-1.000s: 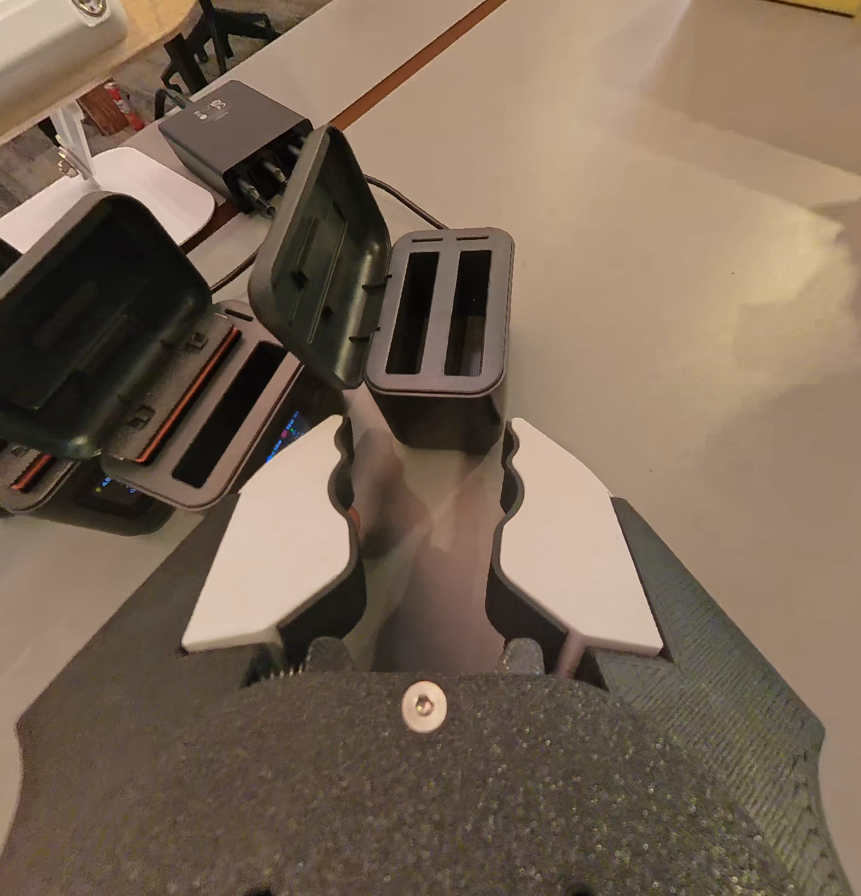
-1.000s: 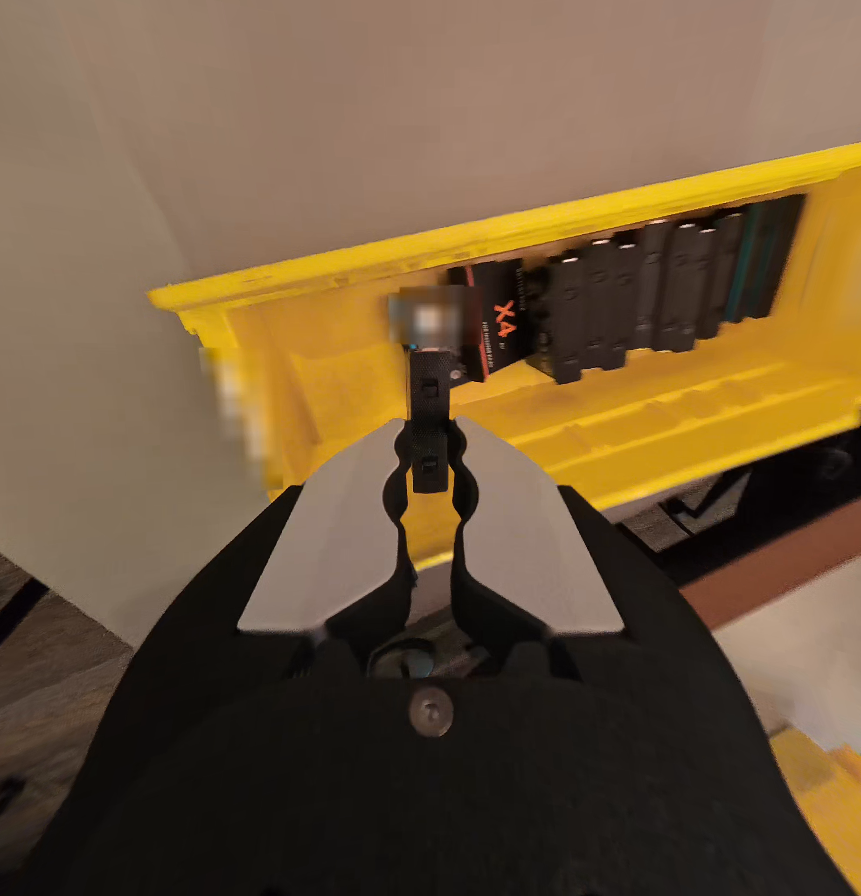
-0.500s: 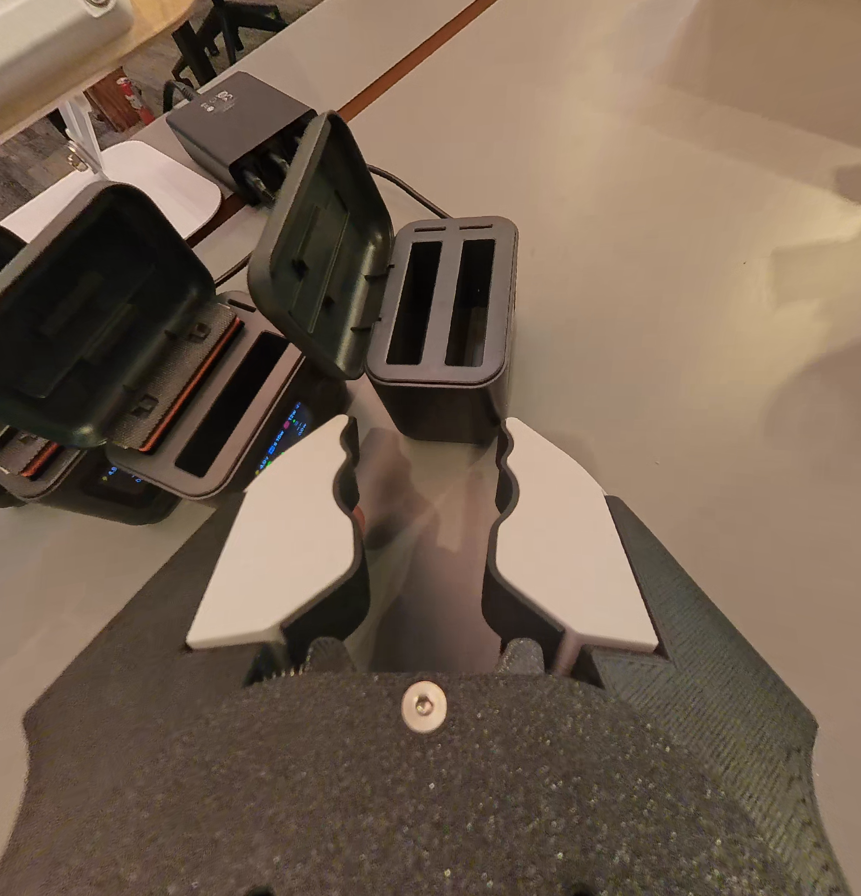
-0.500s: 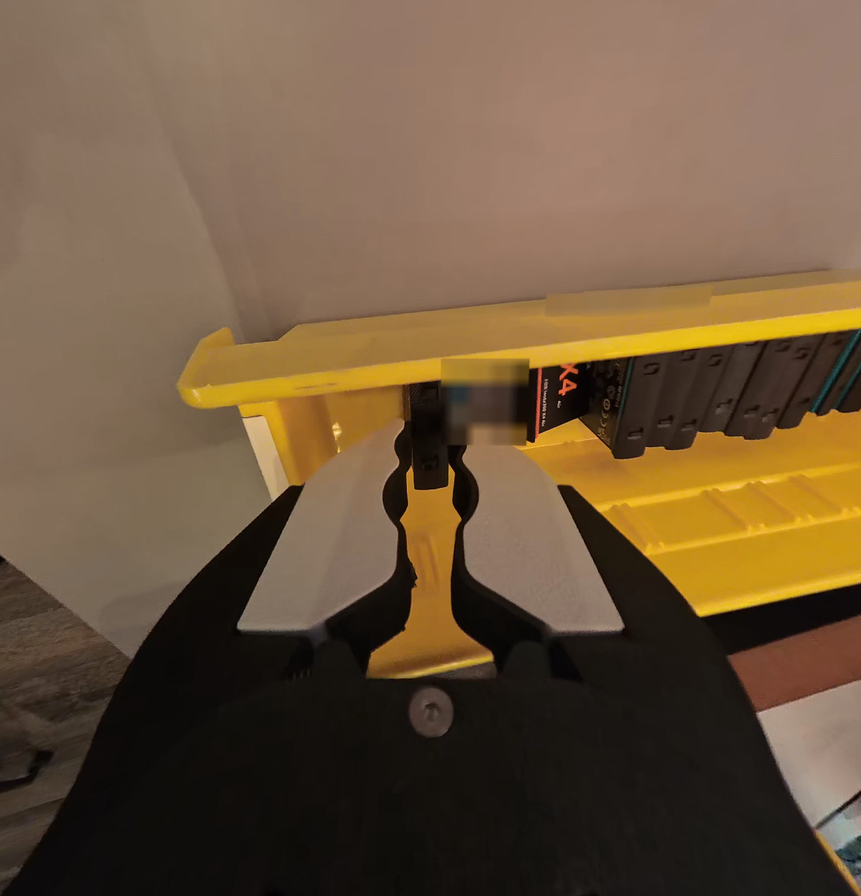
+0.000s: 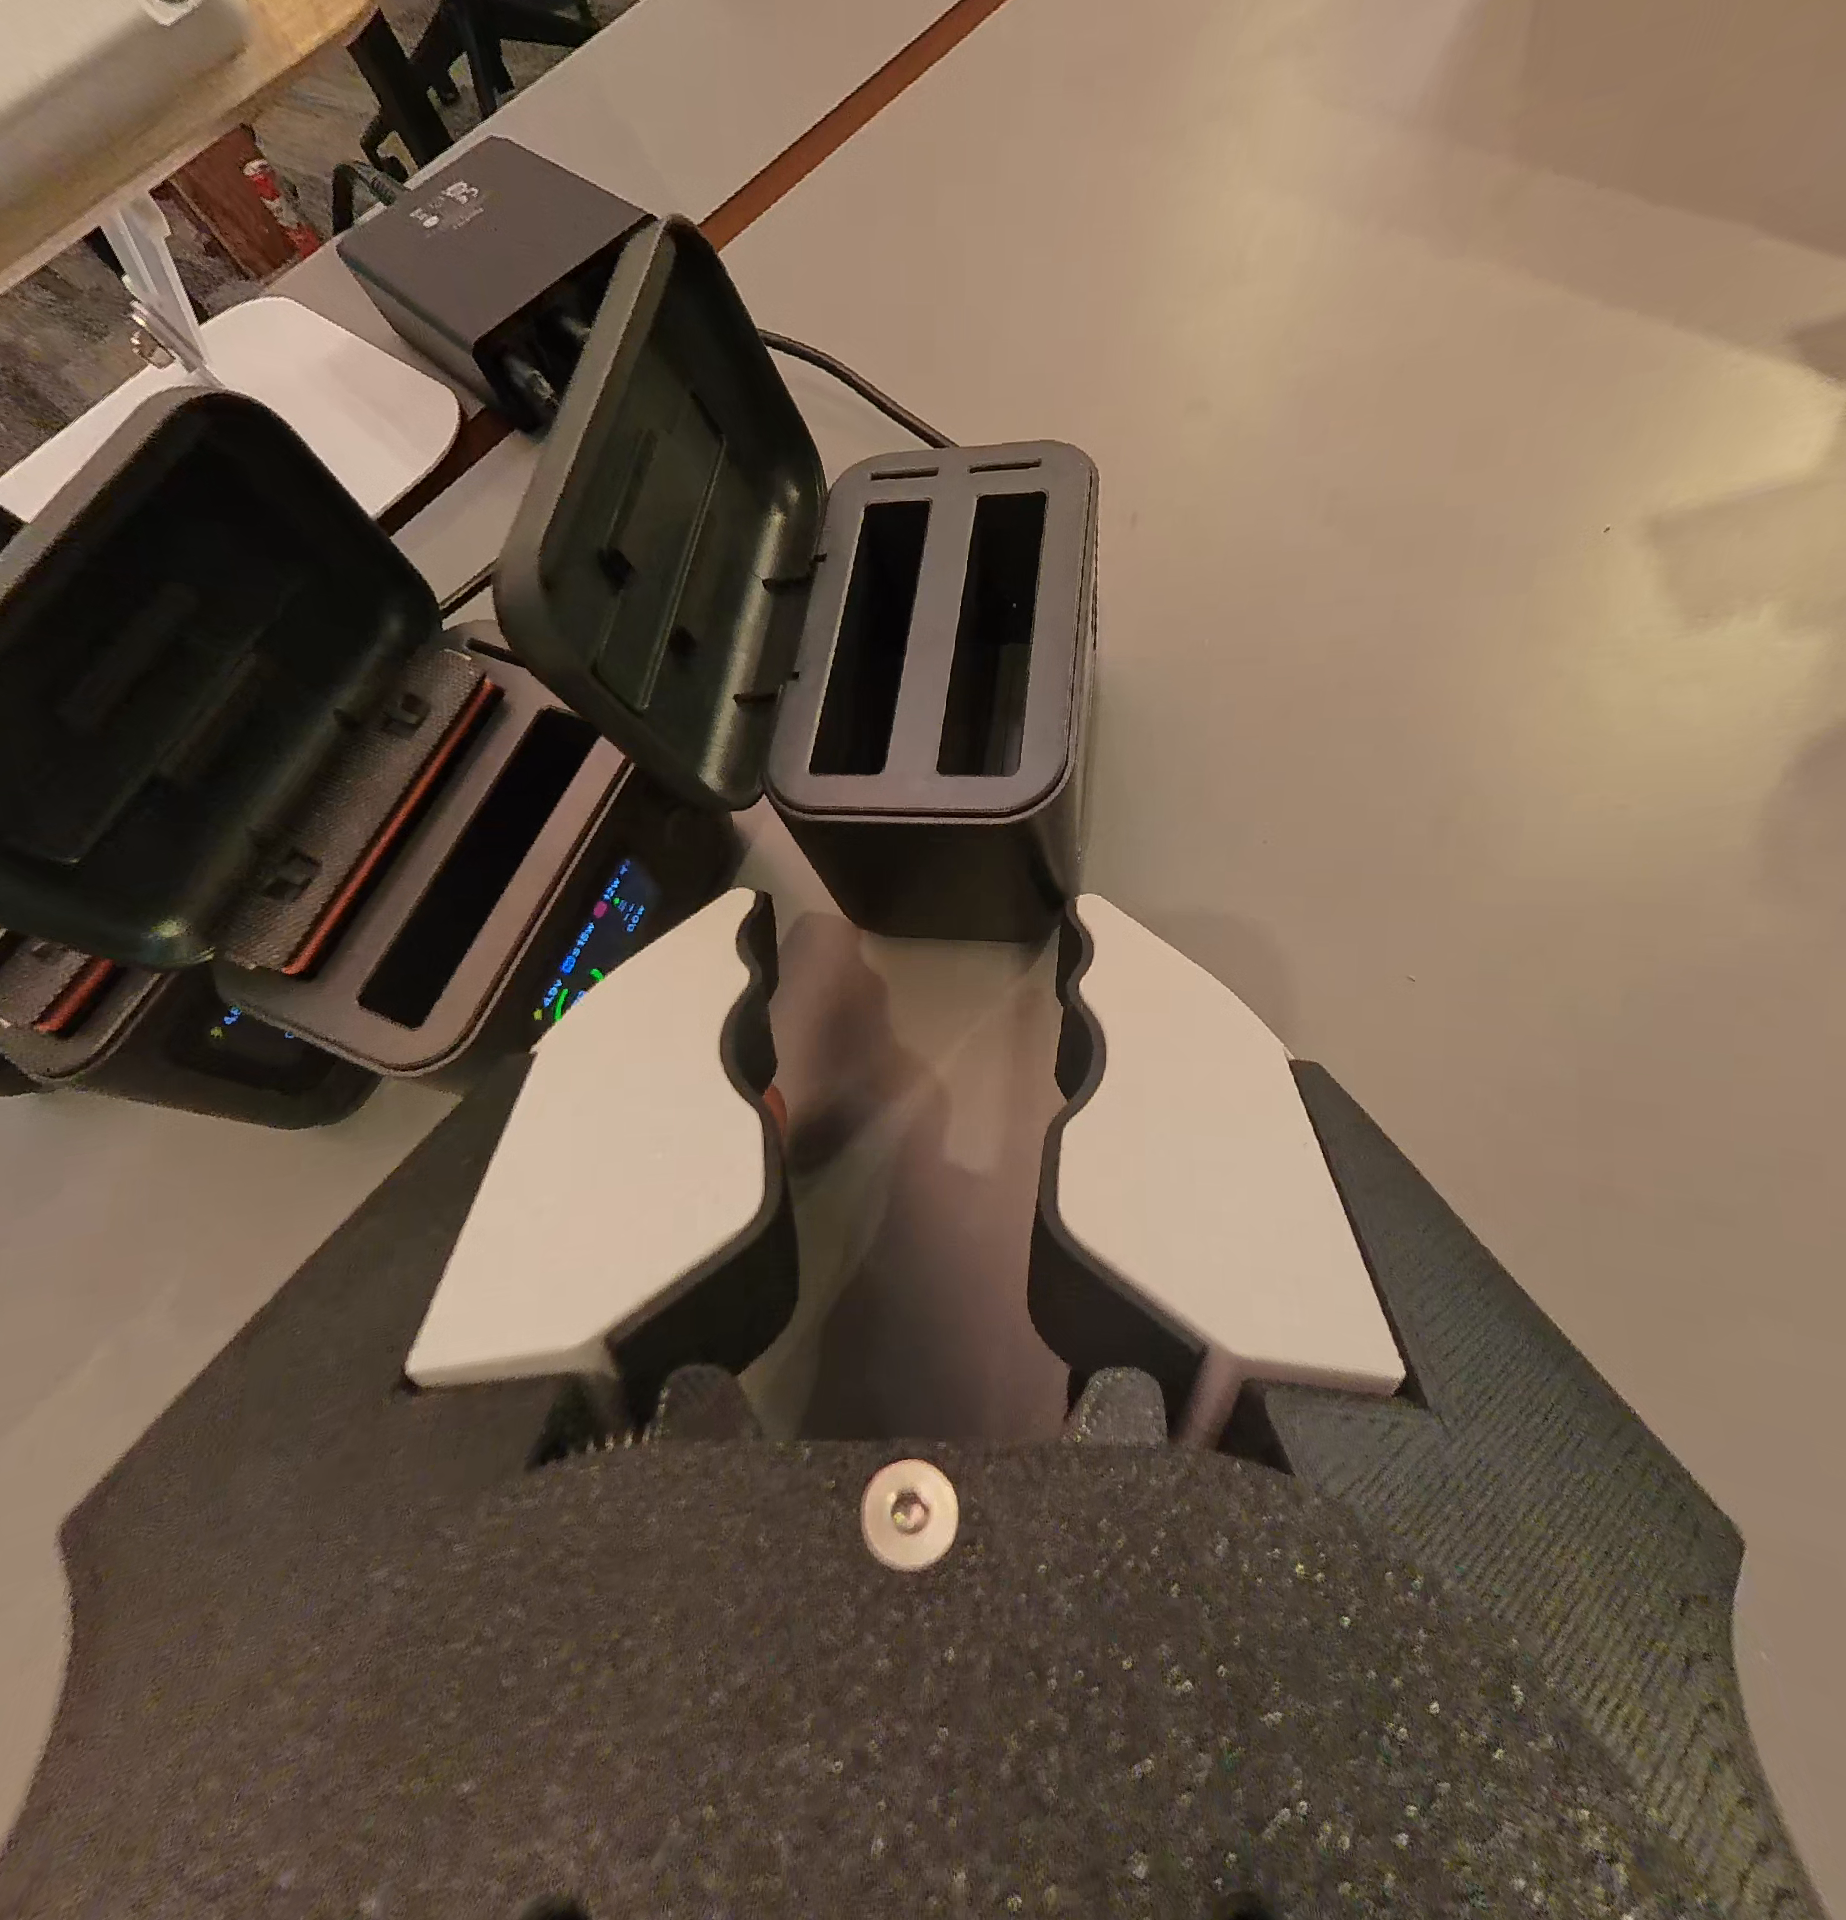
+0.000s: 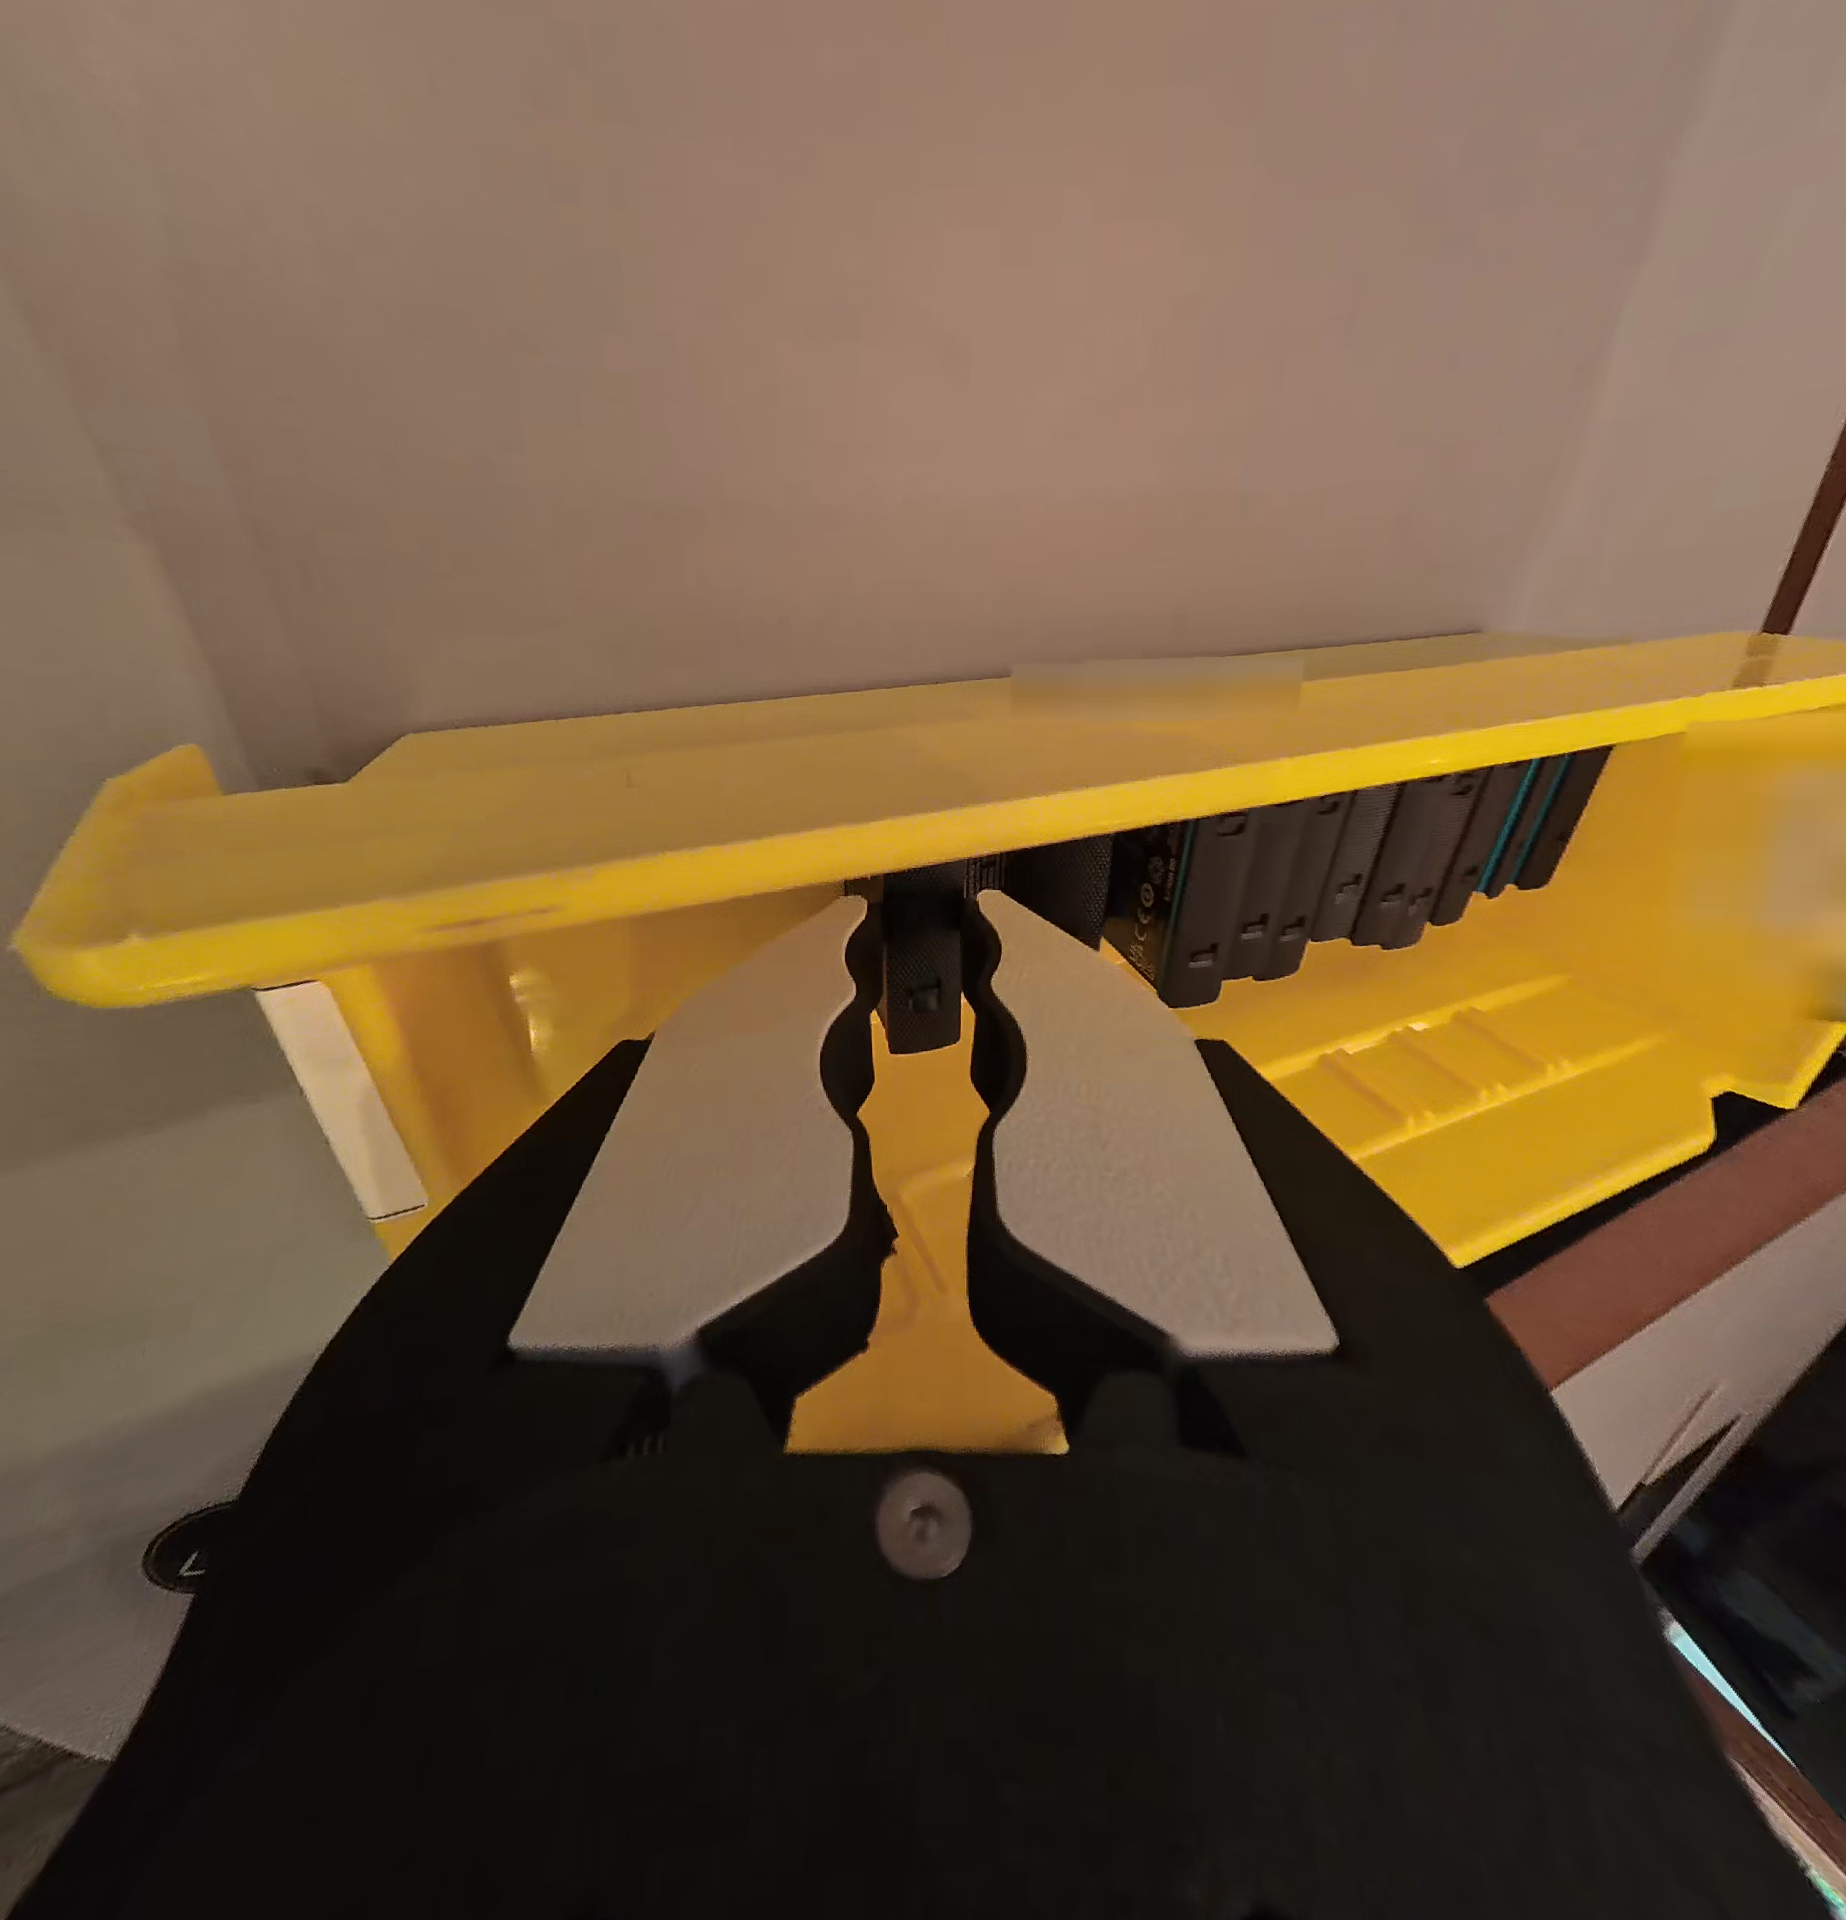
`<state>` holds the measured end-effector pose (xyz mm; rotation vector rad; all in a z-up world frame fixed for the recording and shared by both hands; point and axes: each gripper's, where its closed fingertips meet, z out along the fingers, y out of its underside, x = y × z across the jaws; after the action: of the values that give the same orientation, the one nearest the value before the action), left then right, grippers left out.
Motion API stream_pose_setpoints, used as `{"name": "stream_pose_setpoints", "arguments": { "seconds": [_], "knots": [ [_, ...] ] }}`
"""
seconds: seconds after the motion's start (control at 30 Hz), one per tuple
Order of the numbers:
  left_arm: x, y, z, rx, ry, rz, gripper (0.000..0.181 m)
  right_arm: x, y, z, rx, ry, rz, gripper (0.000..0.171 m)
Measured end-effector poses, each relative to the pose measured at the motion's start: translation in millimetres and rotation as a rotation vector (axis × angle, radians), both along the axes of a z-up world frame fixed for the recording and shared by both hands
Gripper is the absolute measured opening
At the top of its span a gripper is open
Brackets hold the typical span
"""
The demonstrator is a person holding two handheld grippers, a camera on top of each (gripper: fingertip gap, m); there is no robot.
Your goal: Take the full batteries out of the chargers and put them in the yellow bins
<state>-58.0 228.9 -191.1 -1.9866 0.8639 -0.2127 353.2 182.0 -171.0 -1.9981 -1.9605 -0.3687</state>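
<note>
In the left wrist view my left gripper (image 5: pixel 914 920) is open and empty, just in front of a black charger (image 5: pixel 940 665) with its lid up and both slots empty. A second open charger (image 5: pixel 451 883) to its left holds a battery with an orange edge (image 5: pixel 399 810) in one slot. In the right wrist view my right gripper (image 6: pixel 924 914) is shut on a black battery (image 6: pixel 921 977) and holds it inside the yellow bin (image 6: pixel 690 831), under the bin's upper rim. A row of several black batteries (image 6: pixel 1345 883) stands in the bin to the right.
A third charger (image 5: pixel 25 997) shows partly at the far left edge. A black power adapter (image 5: pixel 483 249) with a cable lies behind the chargers. The grey tabletop (image 5: pixel 1418 727) stretches to the right. A pale wall (image 6: pixel 794 364) rises behind the bin. Across from one pair of fingers to the other is roughly 40 centimetres. My left gripper's tips are some 25 centimetres from the black power adapter (image 5: pixel 483 249).
My right gripper has carried the battery forward into the bin, to the left end of the row. My left gripper has drawn back slightly from the empty charger.
</note>
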Motion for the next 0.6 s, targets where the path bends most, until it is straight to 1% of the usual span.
{"name": "stream_pose_setpoints", "arguments": {
  "seconds": [0.17,0.27,0.37,0.47,0.6],
  "knots": [
    [0.3,-0.3,-0.9,0.001,0.012,-0.002,0.051,0.6,0.8,-0.2,-0.006,-0.007,-0.024,0.014],
    [0.6,-0.5,-0.8,0.005,0.015,-0.003,0.051,1.6,1.4,0.3,-0.015,-0.010,-0.041,0.019],
    [0.6,-0.6,-1.1,0.003,0.015,-0.003,0.051,1.9,5.0,10.6,0.000,0.020,-0.067,0.023],
    [0.7,-0.6,-1.7,-0.001,0.017,-0.005,0.051,0.2,15.7,38.2,0.075,0.094,-0.110,0.026],
    [0.8,-0.6,-2.9,-0.002,0.027,-0.004,0.051,-18.0,34.1,101.4,0.267,0.273,-0.185,0.030]
  ]
}}
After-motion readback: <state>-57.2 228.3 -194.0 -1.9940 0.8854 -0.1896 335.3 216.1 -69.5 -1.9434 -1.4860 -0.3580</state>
